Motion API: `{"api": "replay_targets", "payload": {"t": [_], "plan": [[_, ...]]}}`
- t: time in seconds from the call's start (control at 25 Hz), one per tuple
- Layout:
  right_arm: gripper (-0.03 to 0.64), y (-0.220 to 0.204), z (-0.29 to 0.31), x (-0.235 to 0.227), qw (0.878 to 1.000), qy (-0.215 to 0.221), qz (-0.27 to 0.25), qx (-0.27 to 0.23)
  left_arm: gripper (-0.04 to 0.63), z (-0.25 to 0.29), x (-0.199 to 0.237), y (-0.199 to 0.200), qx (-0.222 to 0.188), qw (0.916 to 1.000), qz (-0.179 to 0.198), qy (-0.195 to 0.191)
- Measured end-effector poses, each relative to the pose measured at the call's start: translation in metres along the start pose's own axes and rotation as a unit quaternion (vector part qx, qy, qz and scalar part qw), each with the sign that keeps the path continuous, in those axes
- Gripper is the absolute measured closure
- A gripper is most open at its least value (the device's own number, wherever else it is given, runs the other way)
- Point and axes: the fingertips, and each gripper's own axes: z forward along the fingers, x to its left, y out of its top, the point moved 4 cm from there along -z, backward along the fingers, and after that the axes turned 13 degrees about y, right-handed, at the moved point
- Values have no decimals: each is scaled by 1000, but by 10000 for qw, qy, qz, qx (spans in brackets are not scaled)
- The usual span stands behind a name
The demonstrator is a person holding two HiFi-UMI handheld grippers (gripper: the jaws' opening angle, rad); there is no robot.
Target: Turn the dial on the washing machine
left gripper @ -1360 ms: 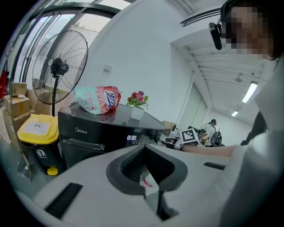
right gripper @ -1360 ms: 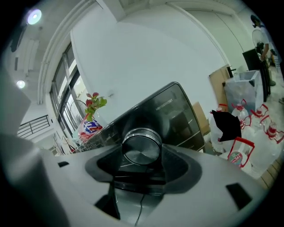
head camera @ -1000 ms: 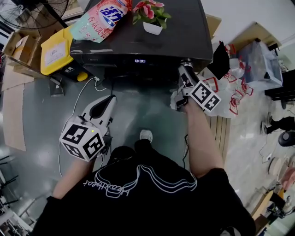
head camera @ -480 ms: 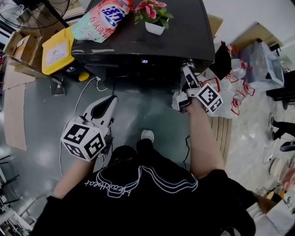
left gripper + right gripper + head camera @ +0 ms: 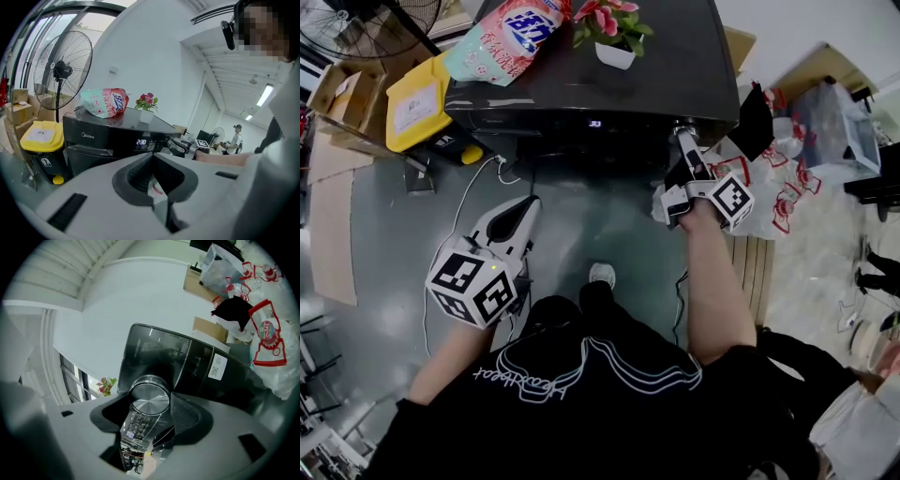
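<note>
The silver dial (image 5: pixel 149 405) on the washing machine (image 5: pixel 675 66) front sits between the right tongs (image 5: pixel 151 394), which grip it, spread wide. The left tongs (image 5: pixel 151 157) are closed, empty, well apart.

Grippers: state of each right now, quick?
Left gripper: closed, holding nothing.
Right gripper: closed on the dial.

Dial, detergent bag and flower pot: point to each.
dial (image 5: pixel 149 403), right gripper view, its brushed metal face.
detergent bag (image 5: pixel 508 36), head view, middle of its printed front.
flower pot (image 5: pixel 614 56), head view, its white side.
</note>
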Motion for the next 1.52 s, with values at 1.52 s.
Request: {"api": "replay_targets", "payload": {"t": [1.52], "plan": [[351,-28,19,35,5400,-2033,-7674,2795,591,5,-1,3,-76,9998,-18,185]]}}
